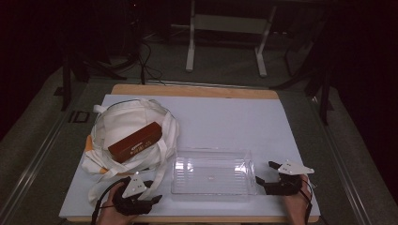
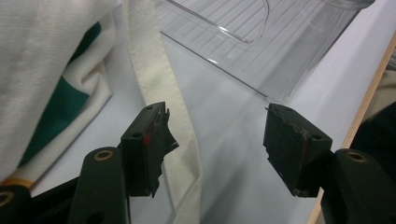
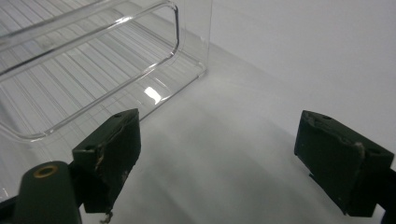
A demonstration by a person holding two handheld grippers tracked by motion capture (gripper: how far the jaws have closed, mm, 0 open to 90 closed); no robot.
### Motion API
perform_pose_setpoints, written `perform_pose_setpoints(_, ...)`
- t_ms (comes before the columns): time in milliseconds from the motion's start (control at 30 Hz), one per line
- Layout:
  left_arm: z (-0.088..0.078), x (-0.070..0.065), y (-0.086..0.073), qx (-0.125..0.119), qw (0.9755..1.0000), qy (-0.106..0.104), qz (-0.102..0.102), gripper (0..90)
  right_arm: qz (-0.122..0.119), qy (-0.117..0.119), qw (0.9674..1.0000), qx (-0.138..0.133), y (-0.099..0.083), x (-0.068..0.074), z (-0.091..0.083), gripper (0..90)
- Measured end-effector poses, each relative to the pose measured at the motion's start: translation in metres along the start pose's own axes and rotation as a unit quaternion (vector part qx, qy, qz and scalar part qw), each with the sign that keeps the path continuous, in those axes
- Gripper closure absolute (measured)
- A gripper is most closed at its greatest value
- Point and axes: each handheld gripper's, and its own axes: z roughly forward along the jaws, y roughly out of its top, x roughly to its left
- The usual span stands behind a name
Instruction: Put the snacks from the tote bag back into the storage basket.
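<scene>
High view | I hold left gripper [image 1: 149, 194] at lower left, jaws apart, gripping nothing | tote bag [image 1: 131, 136] lies up-frame, its strap [image 2: 161, 107] running lengthwise between my jaws | right gripper [image 1: 266, 174] open beside clear tray [image 1: 213, 174], farther off.

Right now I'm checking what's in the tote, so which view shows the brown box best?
The high view: the brown box lies whole, slanted across the white tote bag. The left gripper view gives the bag's cloth and strap; the right gripper view, the clear tray.
</scene>
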Motion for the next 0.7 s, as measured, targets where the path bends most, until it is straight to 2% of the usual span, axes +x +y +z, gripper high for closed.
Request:
perform_pose_setpoints(267,-0.005,0.003,0.007,0.007,1.0,-0.001,0.005,40.2,-0.002,0.007,1.0,-0.005,-0.001,0.0,-0.001,14.6)
perform_pose_setpoints(433,-0.01,0.003,0.013,0.008,0.9999,0.001,0.015,40.6,-0.002,0.014,0.9997,-0.021,-0.003,-0.001,-0.004,14.6)
perform_pose_setpoints(700,-0.017,0.003,0.023,0.013,0.9994,0.002,0.033,41.7,-0.013,0.011,0.9997,-0.015,-0.002,0.001,-0.003,14.6)
